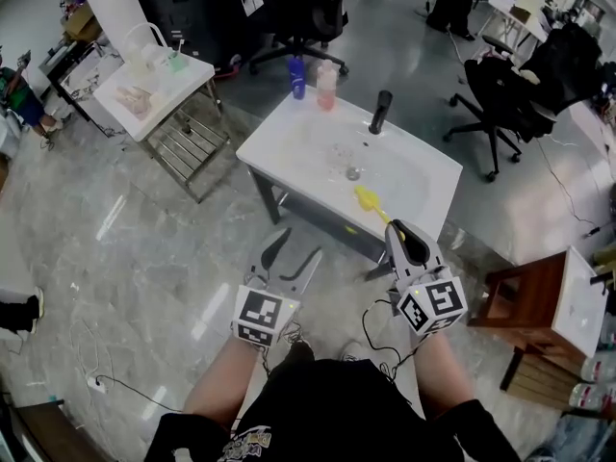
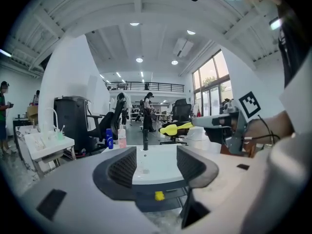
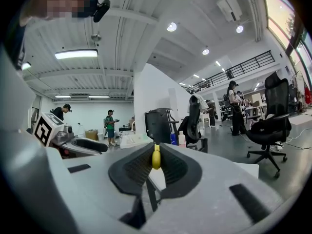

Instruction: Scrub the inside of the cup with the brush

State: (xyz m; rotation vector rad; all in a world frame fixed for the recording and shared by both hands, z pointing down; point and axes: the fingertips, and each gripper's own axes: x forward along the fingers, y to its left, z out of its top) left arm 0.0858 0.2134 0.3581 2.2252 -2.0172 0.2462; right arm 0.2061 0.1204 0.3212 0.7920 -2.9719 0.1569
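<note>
- Here, a person stands a little short of a white sink (image 1: 423,186), holding a gripper in each hand, both aimed toward it.
- The right gripper (image 1: 399,231) is clamped on the handle of a yellow brush (image 1: 368,201). The brush head juts forward and shows against the sink's near edge in the head view. It is carried lengthwise, apparently so the bristles can go straight into a cup.
- The left gripper (image 1: 300,243) has its jaws spread wide with nothing between them, seemingly kept free to steady the cup.
- The cup itself cannot be picked out with certainty. Something clear glints near the middle of the basin and may be it.
- A black faucet (image 1: 381,112) rises at the sink's far edge. A blue bottle (image 1: 297,77) and a pink bottle (image 1: 326,86) stand at the far left corner, out of the basin.
- Scrubbing has not begun, since the brush has met no cup. The next move likely means closing in and securing the cup first.
</note>
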